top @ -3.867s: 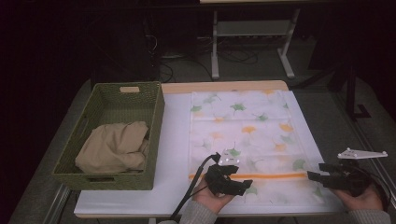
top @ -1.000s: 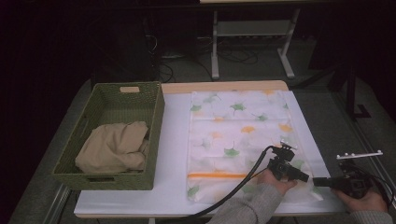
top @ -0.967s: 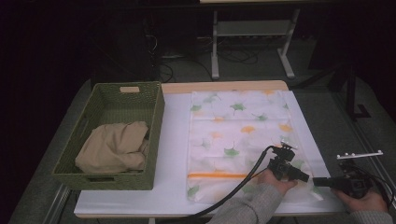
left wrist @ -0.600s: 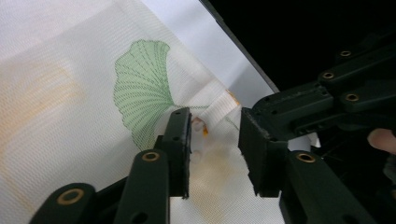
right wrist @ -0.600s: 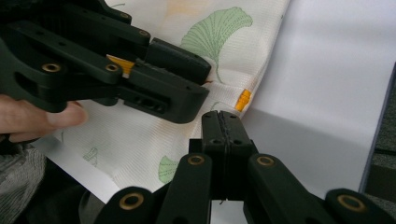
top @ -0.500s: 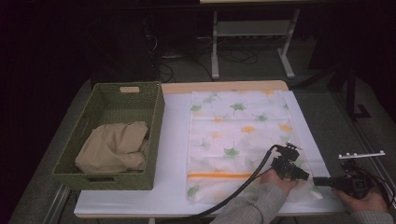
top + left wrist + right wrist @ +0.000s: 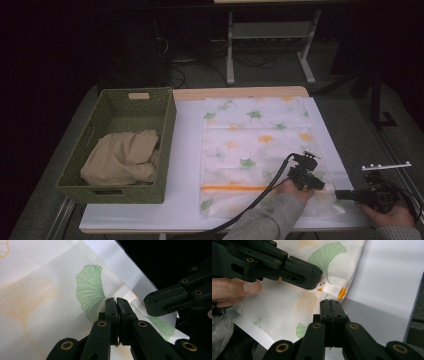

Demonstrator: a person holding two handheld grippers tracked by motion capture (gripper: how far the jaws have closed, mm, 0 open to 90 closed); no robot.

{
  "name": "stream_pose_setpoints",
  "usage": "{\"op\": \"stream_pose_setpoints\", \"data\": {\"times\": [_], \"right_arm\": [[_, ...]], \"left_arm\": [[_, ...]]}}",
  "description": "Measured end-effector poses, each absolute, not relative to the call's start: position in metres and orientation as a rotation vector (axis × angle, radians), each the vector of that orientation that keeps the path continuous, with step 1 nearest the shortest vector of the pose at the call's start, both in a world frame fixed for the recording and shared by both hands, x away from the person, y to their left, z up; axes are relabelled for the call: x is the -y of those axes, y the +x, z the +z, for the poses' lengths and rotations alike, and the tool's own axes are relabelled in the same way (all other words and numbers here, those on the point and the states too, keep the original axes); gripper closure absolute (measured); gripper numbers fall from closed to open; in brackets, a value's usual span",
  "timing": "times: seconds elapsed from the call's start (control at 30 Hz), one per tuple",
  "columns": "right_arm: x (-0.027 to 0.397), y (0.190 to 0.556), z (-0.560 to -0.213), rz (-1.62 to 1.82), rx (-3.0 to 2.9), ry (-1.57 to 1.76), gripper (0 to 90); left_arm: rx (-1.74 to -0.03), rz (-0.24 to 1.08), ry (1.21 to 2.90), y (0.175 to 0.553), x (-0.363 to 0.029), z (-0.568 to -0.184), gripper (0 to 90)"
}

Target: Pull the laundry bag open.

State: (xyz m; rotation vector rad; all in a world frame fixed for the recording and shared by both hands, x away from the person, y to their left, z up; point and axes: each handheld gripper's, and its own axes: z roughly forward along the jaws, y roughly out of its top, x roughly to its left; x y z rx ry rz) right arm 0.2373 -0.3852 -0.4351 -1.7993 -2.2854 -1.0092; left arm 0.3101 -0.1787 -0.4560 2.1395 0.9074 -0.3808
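A white mesh bag (image 7: 250, 135) printed with green and orange leaves lies flat on the white table (image 7: 187, 150), its orange zipper (image 7: 235, 188) running along the near part. My left gripper (image 7: 318, 282) reaches across to the zipper's right end. Its jaws have just been closing and now pinch the small white zipper pull (image 7: 320, 286); in its own view my left gripper (image 7: 116, 299) has its jaws pressed together over the fabric. My right gripper (image 7: 329, 301) is shut at the bag's right edge just below the white end tab (image 7: 332, 290), and appears to nip the fabric.
A green woven basket (image 7: 120, 102) stands at the table's left with a crumpled beige cloth (image 7: 122, 157) inside. A cable (image 7: 260, 200) trails from the left gripper over the bag's near edge. Dark floor and a white desk frame (image 7: 270, 35) lie beyond.
My left hand has moved from the bag's lower middle to the zipper's right end, and its jaws have closed there. The right gripper has come in to the bag's right edge.
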Motion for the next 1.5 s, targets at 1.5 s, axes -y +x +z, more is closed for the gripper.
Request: {"op": "stream_pose_setpoints", "data": {"times": [1.5], "right_arm": [[0.398,0.252,-0.443,-1.306,1.985,-1.69,61.0]], "left_arm": [[-0.789,-0.456,2.078,0.306,0.159,-0.435,89.8]]}}
